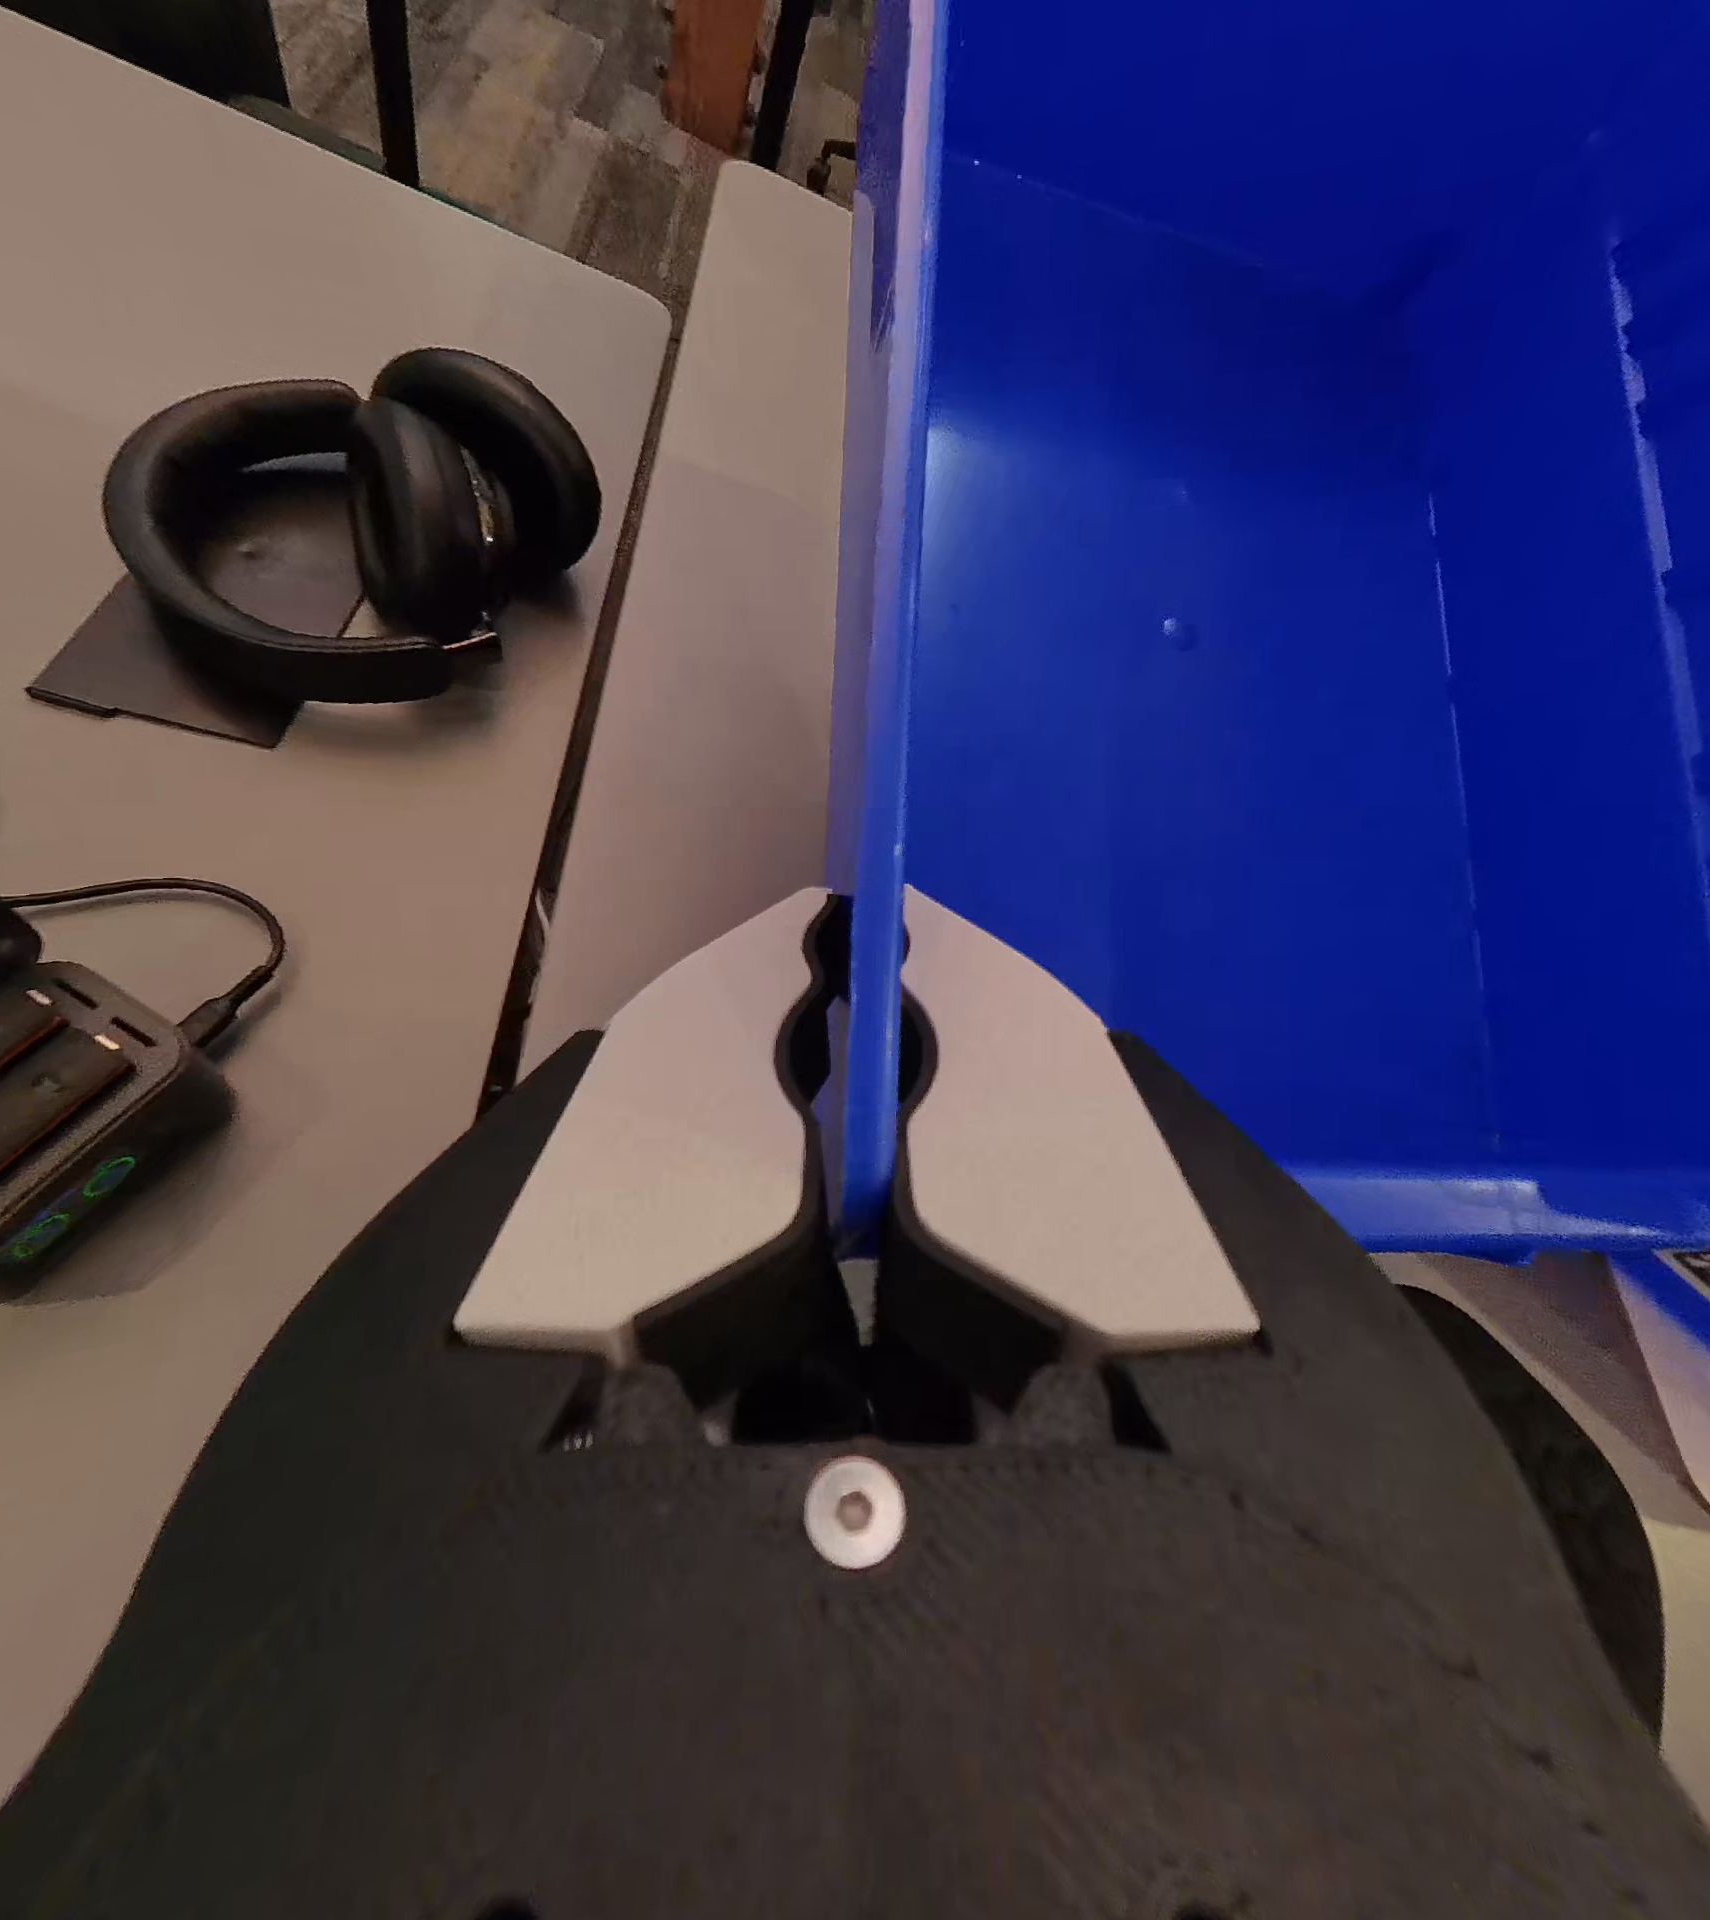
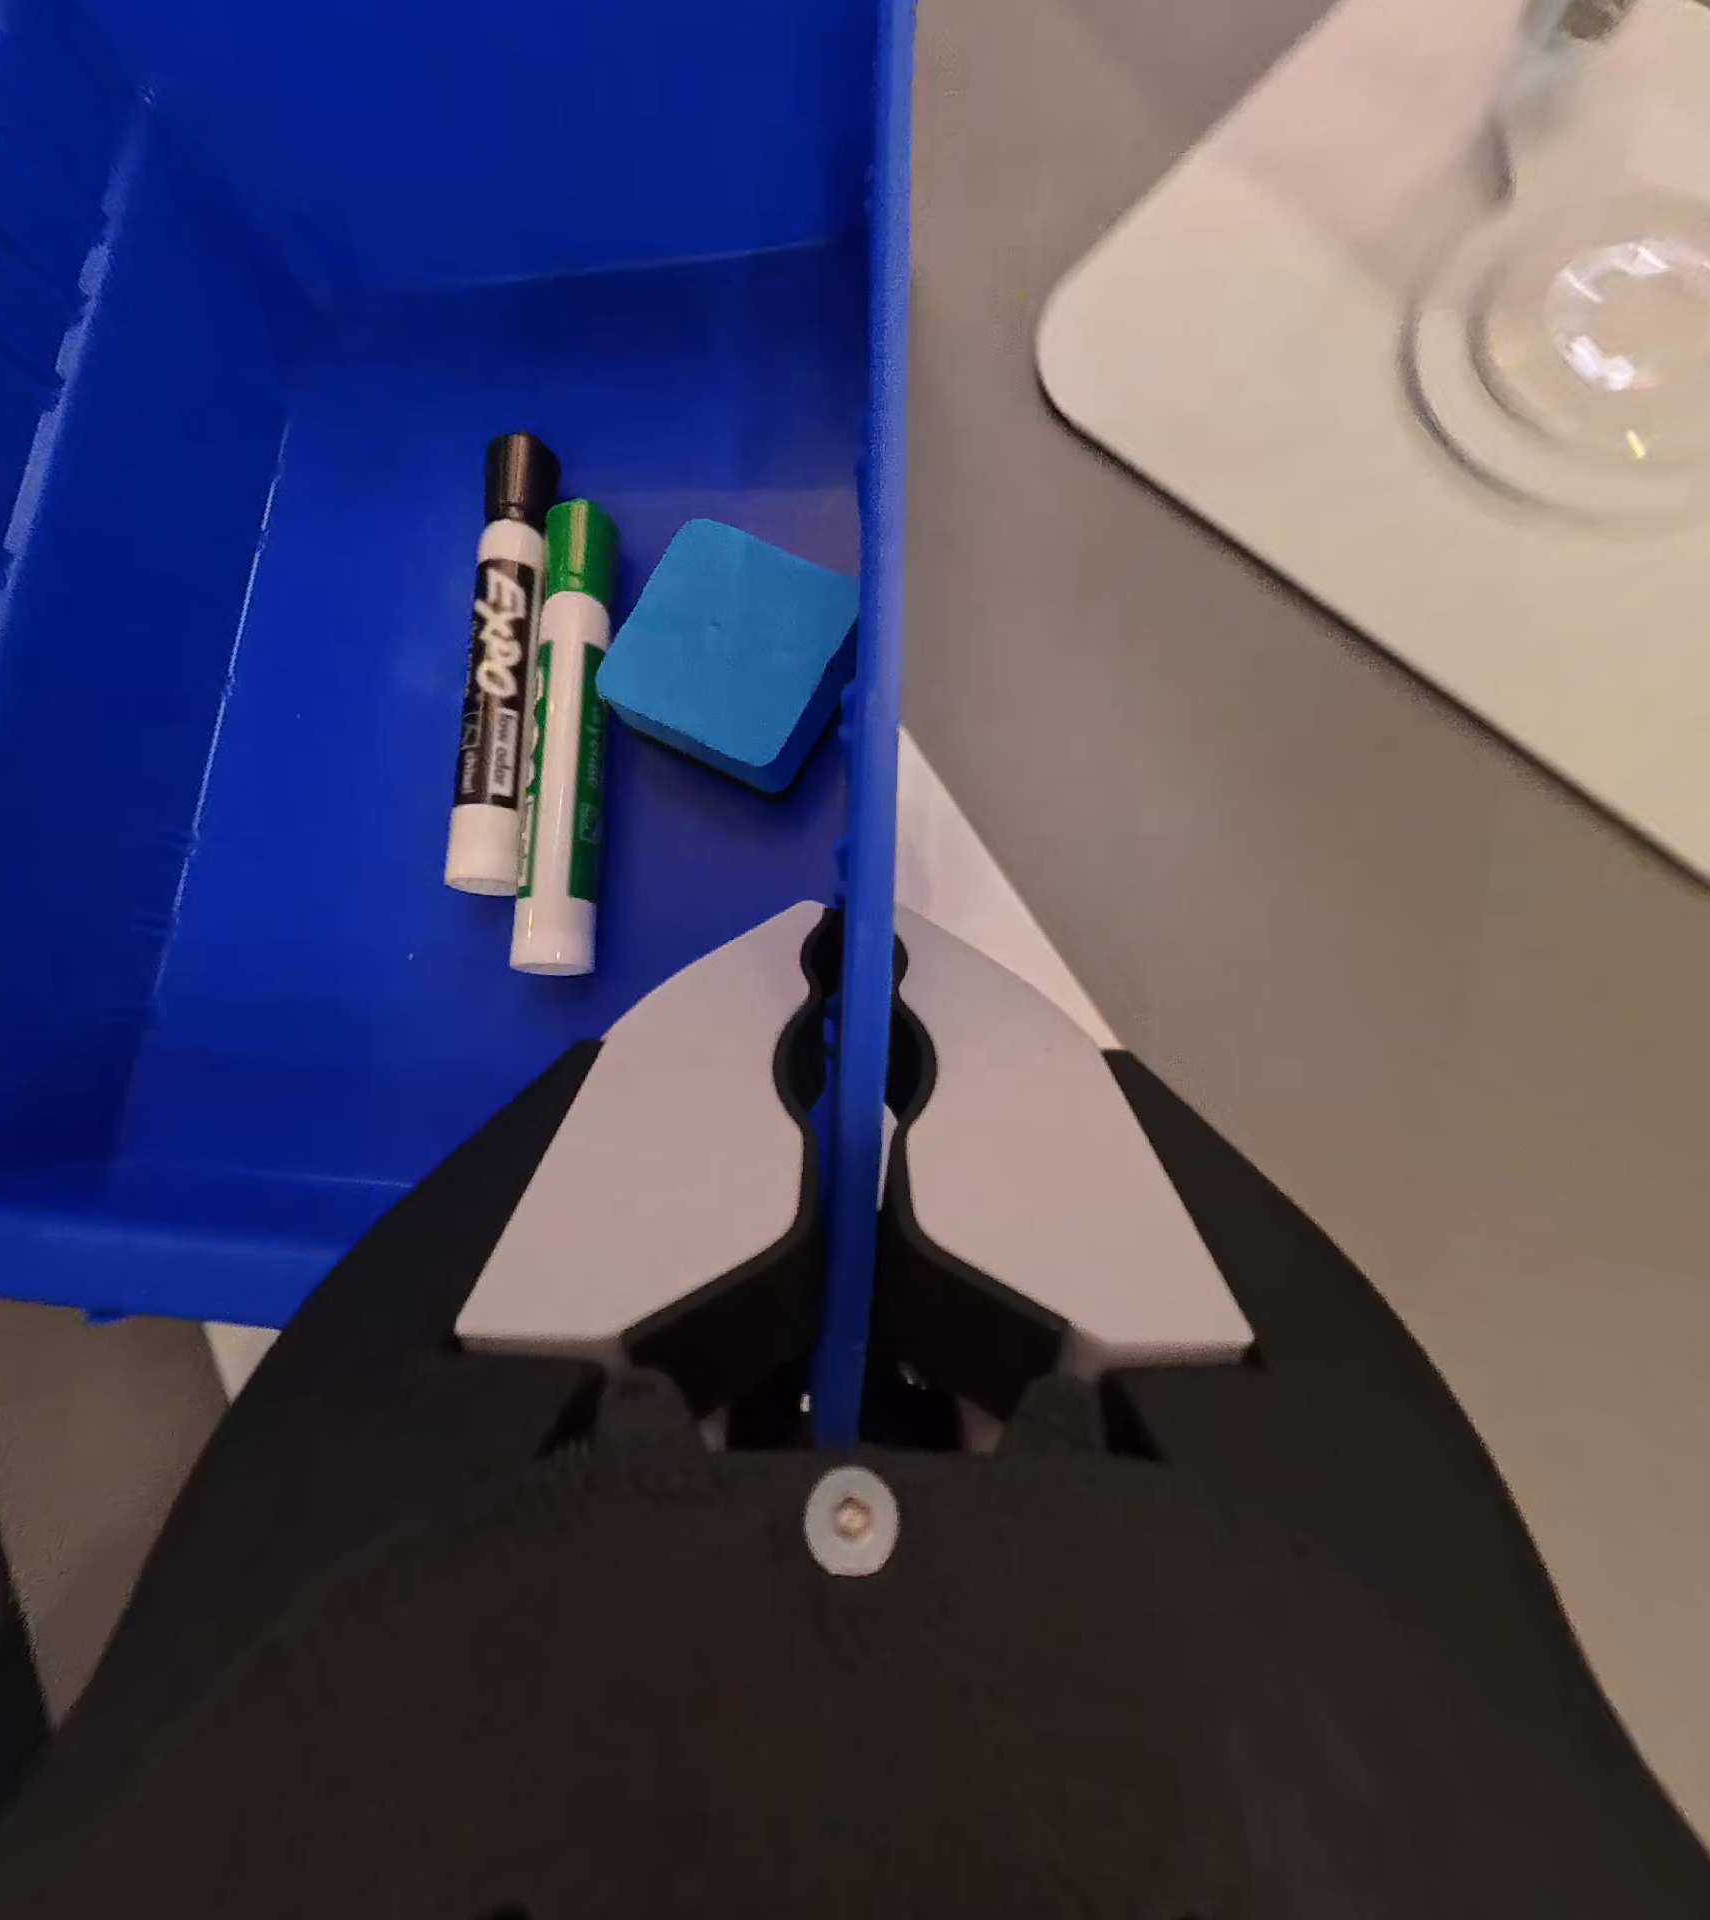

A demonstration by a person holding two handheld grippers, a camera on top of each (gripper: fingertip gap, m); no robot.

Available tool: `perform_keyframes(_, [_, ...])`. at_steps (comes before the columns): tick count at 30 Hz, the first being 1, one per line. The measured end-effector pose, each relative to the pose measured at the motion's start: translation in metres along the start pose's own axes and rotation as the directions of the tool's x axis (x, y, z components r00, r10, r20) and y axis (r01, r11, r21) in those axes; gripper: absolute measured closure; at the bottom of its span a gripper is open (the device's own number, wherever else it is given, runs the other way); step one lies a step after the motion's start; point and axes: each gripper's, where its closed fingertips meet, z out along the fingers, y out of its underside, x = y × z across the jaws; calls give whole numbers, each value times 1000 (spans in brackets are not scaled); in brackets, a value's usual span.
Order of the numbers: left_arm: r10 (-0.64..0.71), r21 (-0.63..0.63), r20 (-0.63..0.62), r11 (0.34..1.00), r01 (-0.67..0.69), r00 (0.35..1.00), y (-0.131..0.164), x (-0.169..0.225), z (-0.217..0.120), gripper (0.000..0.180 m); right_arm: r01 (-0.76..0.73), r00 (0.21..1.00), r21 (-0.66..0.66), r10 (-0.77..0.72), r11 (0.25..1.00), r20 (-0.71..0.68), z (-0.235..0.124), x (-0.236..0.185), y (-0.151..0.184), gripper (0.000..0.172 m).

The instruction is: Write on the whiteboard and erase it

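the blue bin fills the upper left of the right wrist view. on its floor lie a black-capped marker and a green-capped marker side by side, with a blue eraser just right of them against the wall. the right gripper is clamped on that wall's rim; the left gripper clamps the opposite wall. a white board, possibly the whiteboard, lies at upper right under a blurred glass vessel.
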Motion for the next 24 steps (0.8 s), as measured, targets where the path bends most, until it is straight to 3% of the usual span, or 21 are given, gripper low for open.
perform_keyframes(1, [-3, 2, 3, 1000, 3, 1000, -2, -4, -1, 176, 9, 1000, 4, -9, 1000, 1, 13, -4, -12, 167])
perform_keyframes(9, [-31, 43, 47, 999, 29, 998, -23, -43, -12, 176, 25, 999, -3, -25, 1000, -32, 93, -17, -94, 167])
perform_keyframes(19, [-63, 89, 95, 995, 54, 993, -31, -78, -31, 176, -2, 991, 67, 11, 998, -130, 147, -13, -157, 165])
perform_keyframes(22, [-67, 94, 93, 994, 58, 993, -29, -79, -36, 176, 84, 980, 127, -59, 988, -190, 135, -13, -166, 131])
perform_keyframes(24, [-69, 93, 87, 994, 61, 994, -27, -78, -38, 176, 207, 954, 162, -163, 965, -250, 114, -15, -168, 125])
